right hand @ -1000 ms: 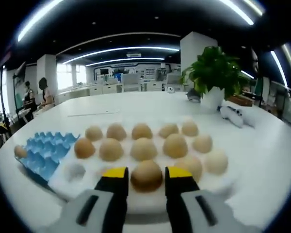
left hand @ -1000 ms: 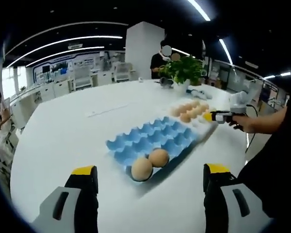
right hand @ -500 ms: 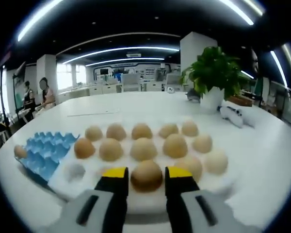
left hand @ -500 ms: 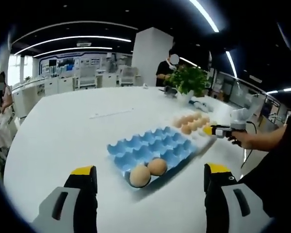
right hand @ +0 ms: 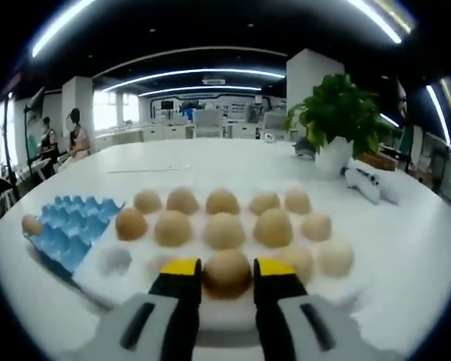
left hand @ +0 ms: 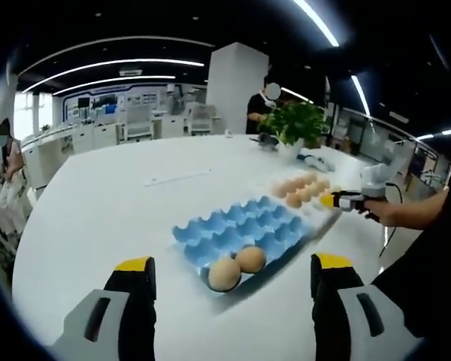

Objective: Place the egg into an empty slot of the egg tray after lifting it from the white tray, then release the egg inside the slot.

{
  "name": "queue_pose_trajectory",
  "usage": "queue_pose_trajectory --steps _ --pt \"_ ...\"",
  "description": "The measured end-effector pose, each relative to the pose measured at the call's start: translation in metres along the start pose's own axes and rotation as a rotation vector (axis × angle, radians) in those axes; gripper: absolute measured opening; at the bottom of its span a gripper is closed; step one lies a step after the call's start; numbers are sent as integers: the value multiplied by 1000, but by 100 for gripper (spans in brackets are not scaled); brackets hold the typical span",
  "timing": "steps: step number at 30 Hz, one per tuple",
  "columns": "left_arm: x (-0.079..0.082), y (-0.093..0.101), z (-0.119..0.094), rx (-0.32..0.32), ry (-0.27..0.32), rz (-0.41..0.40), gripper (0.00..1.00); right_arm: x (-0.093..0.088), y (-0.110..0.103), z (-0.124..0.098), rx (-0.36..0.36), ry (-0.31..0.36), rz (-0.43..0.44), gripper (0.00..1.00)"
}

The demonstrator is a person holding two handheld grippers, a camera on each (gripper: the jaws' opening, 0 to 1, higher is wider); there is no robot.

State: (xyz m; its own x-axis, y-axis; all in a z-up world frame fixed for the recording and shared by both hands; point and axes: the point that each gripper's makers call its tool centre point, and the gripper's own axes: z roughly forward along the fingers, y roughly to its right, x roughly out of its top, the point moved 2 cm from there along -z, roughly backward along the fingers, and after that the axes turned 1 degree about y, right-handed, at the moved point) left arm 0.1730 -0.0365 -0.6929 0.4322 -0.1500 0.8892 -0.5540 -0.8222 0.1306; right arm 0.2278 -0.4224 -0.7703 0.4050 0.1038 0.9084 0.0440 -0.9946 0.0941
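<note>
Egg (right hand: 227, 274) pinched between the yellow-tipped jaws of the right tongs (right hand: 227, 277), in the front row of the white tray (right hand: 116, 282) and seemingly not yet lifted out, seen in the right gripper view. White tray loaded with further brown eggs in rows behind it; one slot at the front left corner bare. Blue egg tray (right hand: 69, 229) just beside the white tray on its left, touching or nearly so, mostly vacant slots, one egg visible at its far left corner. Potted plant (right hand: 338, 120) beyond on the white desk (right hand: 421, 248), with a small white object near it.

Left tongs (left hand: 229, 271) spread wide, nothing between the jaws, hovering over the desk (left hand: 98, 210) in the left gripper view. Blue egg tray (left hand: 244, 226) ahead, two brown eggs (left hand: 237, 267) side by side in its nearest corner slots, remaining slots bare. White tray (left hand: 312, 207) of eggs at its far end, right tongs (left hand: 332, 200) at that tray, held by a hand (left hand: 379, 210). Person standing by the plant (left hand: 297, 124) in the background.
</note>
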Motion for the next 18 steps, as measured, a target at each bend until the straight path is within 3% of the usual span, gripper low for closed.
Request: queue_pose_trajectory --steps 3,6,18 --pt "-2 1 1 0 -8 16 86 1 1 0 6 4 -13 27" --pt "-2 1 1 0 -11 19 86 0 2 0 10 3 65 26" --pt "-1 -2 -2 3 -5 2 85 6 2 -9 3 45 68 24"
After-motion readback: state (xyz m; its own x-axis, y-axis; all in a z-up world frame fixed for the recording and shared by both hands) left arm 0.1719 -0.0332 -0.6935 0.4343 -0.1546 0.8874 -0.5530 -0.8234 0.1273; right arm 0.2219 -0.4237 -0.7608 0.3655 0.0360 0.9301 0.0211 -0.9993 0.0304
